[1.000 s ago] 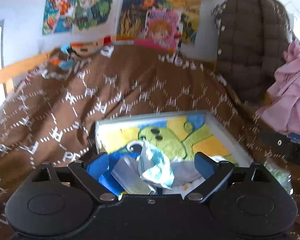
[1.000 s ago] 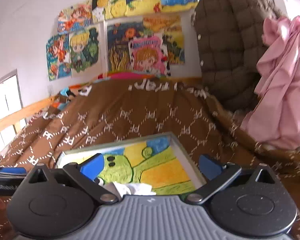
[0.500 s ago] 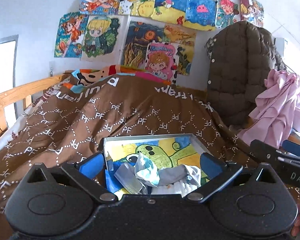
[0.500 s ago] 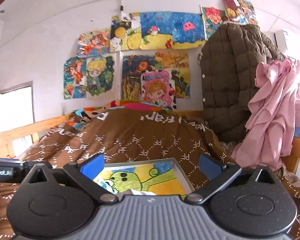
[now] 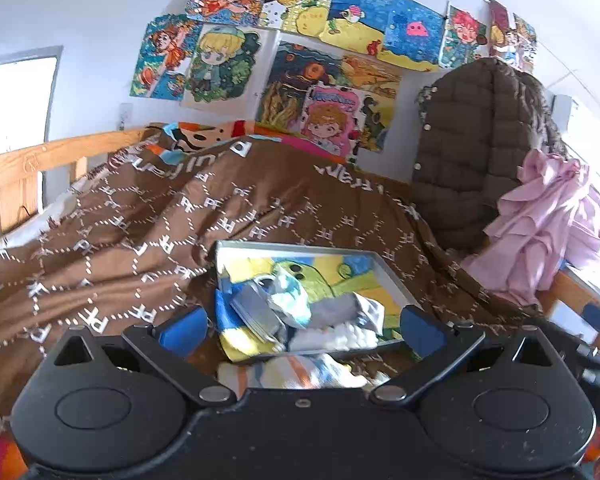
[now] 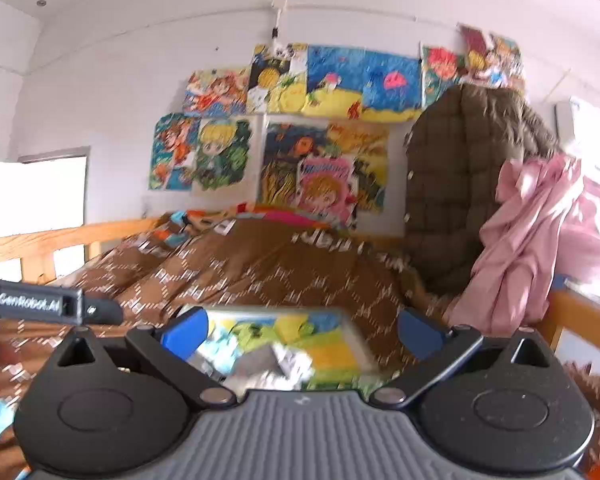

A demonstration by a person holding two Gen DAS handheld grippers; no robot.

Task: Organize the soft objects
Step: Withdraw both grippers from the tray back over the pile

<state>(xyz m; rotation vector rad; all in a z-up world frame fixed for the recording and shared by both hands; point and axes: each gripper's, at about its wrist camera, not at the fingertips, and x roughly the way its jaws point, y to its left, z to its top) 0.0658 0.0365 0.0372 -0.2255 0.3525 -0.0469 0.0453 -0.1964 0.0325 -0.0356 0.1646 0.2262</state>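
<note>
While both grippers hang above the bed with nothing between their blue pads, the left gripper (image 5: pixel 302 326) has its jaws spread wide, and so does the right gripper (image 6: pixel 302 330). Just below the left one, at the near edge of its view, a striped orange, blue and white cloth (image 5: pixel 292 374) lies on the brown quilt (image 5: pixel 140 240), outside the tray. Beyond it sits the shallow grey tray (image 5: pixel 392 280), whose floor carries a yellow, blue and green drawing; its long axis runs away from the cameras toward the far wall. The soft items (image 5: pixel 296 312) are heaped in the near half of the tray: a grey folded piece angled toward the far left, a white and teal sock across it, a grey cloth pointing right, and white fluffy fabric at the near rim. In the right wrist view the heap is blurred. Farther back a wooden bed rail (image 5: pixel 32 164) runs along the left, a brown padded jacket (image 5: pixel 472 152) and pink garment (image 5: pixel 540 224) hang at the right, and coloured drawings (image 5: pixel 332 56) cover the wall.
</note>
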